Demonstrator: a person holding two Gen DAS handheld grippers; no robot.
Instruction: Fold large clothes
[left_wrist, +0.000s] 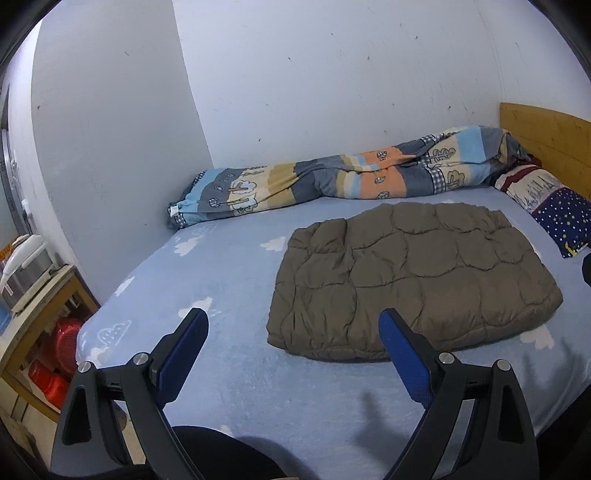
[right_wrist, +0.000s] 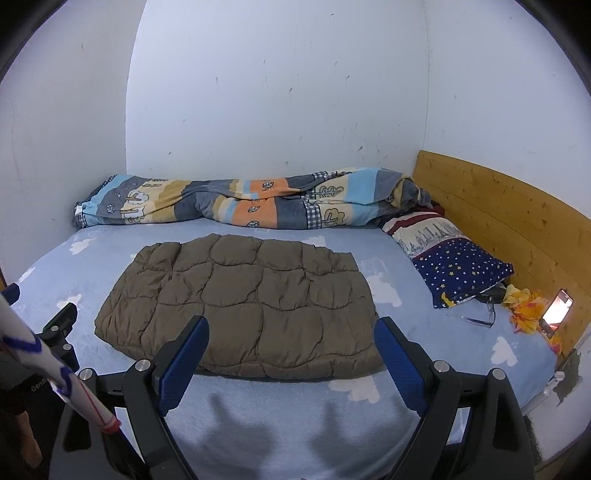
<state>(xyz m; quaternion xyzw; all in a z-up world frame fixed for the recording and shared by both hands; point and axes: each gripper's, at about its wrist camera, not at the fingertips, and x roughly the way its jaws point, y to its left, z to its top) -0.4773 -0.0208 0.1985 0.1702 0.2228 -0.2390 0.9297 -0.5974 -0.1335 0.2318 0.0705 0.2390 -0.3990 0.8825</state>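
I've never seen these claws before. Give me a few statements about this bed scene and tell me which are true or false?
1. The brown quilted jacket lies folded flat on the bed. True.
2. The right claw is clamped on the jacket. False: it is open and holds nothing.
3. A rolled patterned duvet lies along the wall. True.
4. The left claw is shut. False: its fingers are spread wide.
5. A lit phone leans by the wooden headboard. True.
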